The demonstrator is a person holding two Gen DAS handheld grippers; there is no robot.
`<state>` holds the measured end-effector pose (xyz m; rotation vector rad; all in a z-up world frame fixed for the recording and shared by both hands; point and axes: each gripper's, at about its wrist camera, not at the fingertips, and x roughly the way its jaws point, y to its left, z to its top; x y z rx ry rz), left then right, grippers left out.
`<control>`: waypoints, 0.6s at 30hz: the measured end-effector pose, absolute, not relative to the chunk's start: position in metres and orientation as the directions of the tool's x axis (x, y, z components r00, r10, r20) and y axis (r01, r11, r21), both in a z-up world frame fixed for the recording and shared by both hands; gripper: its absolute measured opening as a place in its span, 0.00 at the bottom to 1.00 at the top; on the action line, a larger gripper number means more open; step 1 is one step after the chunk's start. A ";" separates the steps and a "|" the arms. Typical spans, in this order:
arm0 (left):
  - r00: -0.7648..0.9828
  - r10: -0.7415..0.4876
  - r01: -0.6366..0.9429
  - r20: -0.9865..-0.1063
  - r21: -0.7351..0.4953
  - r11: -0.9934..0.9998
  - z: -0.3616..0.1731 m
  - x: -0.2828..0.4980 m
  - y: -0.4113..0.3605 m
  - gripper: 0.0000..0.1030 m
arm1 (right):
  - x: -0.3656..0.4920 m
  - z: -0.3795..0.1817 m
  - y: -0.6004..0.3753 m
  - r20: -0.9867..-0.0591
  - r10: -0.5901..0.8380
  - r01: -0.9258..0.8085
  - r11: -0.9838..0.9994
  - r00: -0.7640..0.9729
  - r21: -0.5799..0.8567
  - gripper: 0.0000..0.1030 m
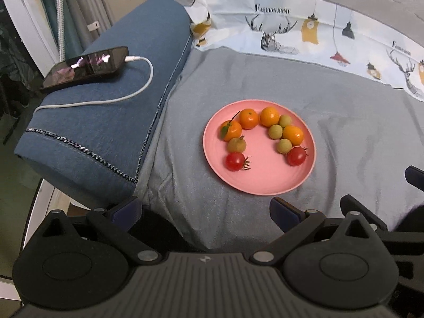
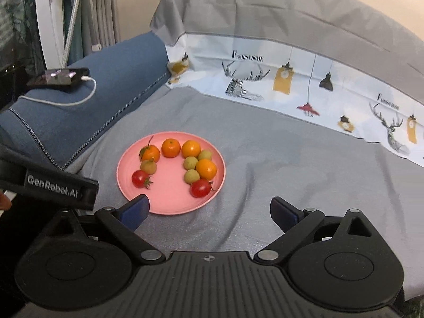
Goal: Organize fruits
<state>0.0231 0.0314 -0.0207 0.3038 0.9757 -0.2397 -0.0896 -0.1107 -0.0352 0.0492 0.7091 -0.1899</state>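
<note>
A pink plate (image 1: 265, 182) (image 2: 169, 201) lies on the grey sheet. Fruit forms an arch on it: several oranges (image 1: 249, 118) (image 2: 171, 148), several small green fruits (image 1: 275, 132) (image 2: 190, 163), and two red tomatoes, one at each end (image 1: 235, 161) (image 1: 296, 156) (image 2: 140, 178) (image 2: 200, 188). My left gripper (image 1: 205, 209) hangs open above the sheet, near and left of the plate, nothing between its fingers. My right gripper (image 2: 209, 210) is open too, empty, its left finger (image 2: 135, 209) over the plate's near rim. The left gripper's body (image 2: 53, 185) shows at the right wrist view's left edge.
A blue cushion (image 1: 106, 122) (image 2: 106, 79) lies left of the plate, with a phone (image 1: 84, 66) (image 2: 59, 76) and its white charging cable (image 1: 143, 84) on top. A printed deer-pattern fabric (image 1: 304, 34) (image 2: 291, 79) rises behind the grey sheet (image 1: 344, 122).
</note>
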 end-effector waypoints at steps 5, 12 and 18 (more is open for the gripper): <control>0.607 -0.064 0.299 -0.792 0.153 0.942 -0.007 0.003 0.035 1.00 | -0.106 -0.025 -0.109 -0.619 -0.165 0.199 0.980 0.768 -0.014 0.96; 0.598 -0.042 0.304 -0.801 0.178 0.936 -0.002 -0.007 0.038 1.00 | -0.121 -0.016 -0.110 -0.590 -0.168 0.205 0.979 0.790 -0.004 0.97; 0.613 -0.050 0.295 -0.789 0.170 0.940 0.003 -0.017 0.042 1.00 | -0.128 -0.012 -0.110 -0.573 -0.163 0.200 0.980 0.804 0.002 0.97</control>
